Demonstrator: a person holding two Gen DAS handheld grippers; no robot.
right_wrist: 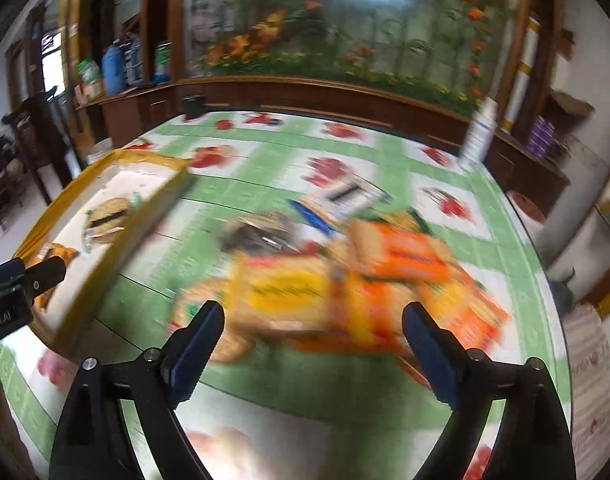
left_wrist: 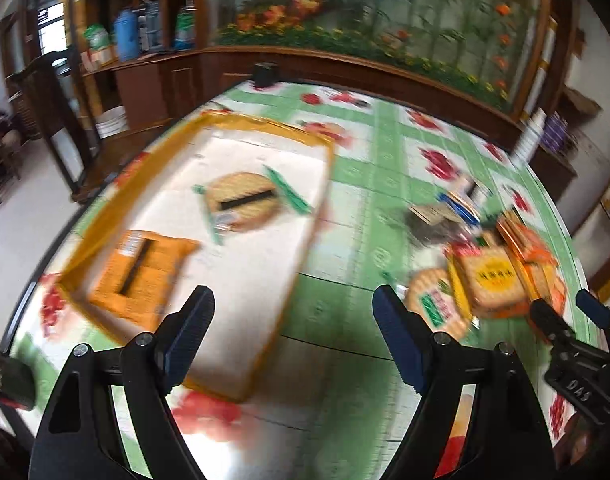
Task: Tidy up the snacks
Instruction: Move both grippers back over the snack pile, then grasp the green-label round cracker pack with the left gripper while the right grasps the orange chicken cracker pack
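Left wrist view
Left gripper (left_wrist: 293, 308): spread wide, empty, above the tablecloth (left_wrist: 389, 168) just beside the tray's near right edge.
Tray (left_wrist: 117, 200): yellow-rimmed, white floor, on the left part of the table.
Tray contents: one orange snack packet (left_wrist: 145, 276) near the front corner; one round biscuit pack (left_wrist: 243, 200) with green ends further back — apart from each other.
Loose pile (left_wrist: 501, 272): yellow, orange and round biscuit packs heaped to the right, outside the tray; blue-and-white packets (left_wrist: 457, 204) behind them.
Right gripper (left_wrist: 561, 312): partly visible at the right edge, close over the pile.

Right wrist view
Right gripper (right_wrist: 313, 320): fingers parted, nothing held, aimed at the heap directly ahead.
Snack heap (right_wrist: 345, 280): heavily blurred; yellow pack (right_wrist: 281, 288) nearest, orange pack (right_wrist: 409, 252) behind; exact overlaps not discernible.
Tray (right_wrist: 145, 220): to the left, both stored items visible inside.

Progress
Done: two snacks placed in the tray.
Remaining: most of the job — whole heap outside the tray.
Likely step in hand: approach to the heap for the next pick, probably by the right gripper.
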